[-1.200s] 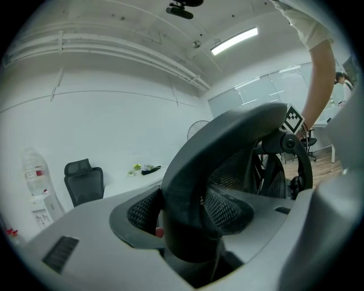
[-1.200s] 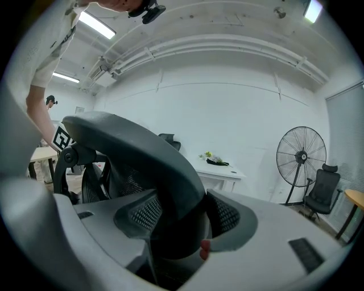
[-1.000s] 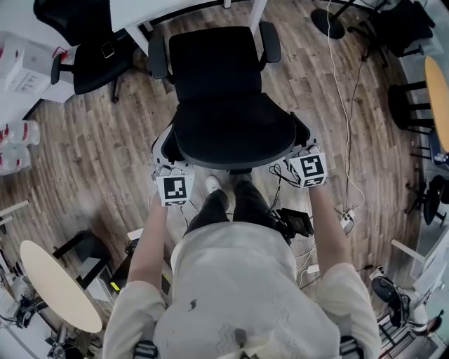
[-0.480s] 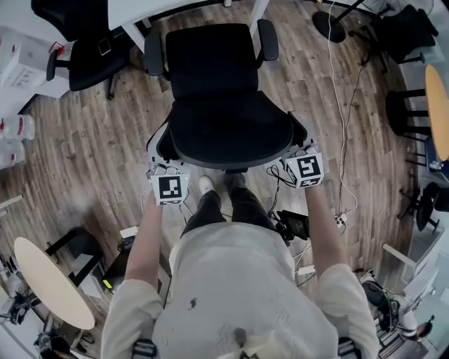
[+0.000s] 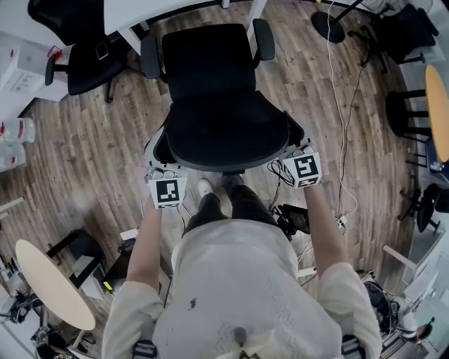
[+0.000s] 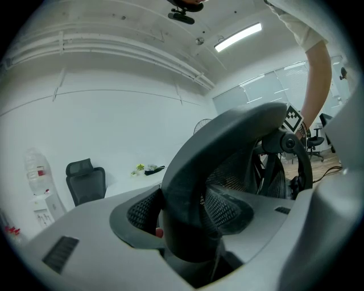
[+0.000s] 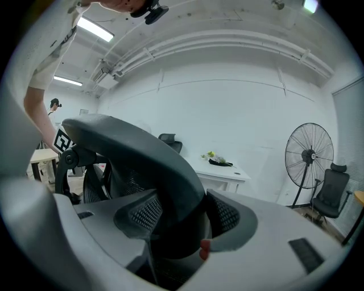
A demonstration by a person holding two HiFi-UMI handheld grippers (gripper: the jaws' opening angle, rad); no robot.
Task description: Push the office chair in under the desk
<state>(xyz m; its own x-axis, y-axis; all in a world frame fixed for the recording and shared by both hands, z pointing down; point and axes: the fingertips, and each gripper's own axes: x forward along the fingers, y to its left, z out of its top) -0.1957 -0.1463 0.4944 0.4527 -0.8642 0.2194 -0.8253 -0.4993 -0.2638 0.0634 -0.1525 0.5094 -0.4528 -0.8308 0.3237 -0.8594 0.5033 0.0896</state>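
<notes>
Office chair (image 5: 210, 66) nearer desk (image 5: 140, 12), L hand-held gripper (image 6: 185, 221), R hand-held gripper (image 7: 179, 227), both clamping backrest (image 5: 228, 133)

Black office chair (image 5: 224, 130), brown wood-grain floor (image 5: 91, 154)

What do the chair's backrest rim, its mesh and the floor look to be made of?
The backrest rim looks like smooth matte grey plastic, apparently moulded. The mesh is dark woven fabric, fine holes showing. The floor shows brown wood-grain planks with seams; real wood or laminate, can't tell.

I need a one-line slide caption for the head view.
Left gripper and right gripper hold the office chair by its backrest, facing the desk.
</notes>
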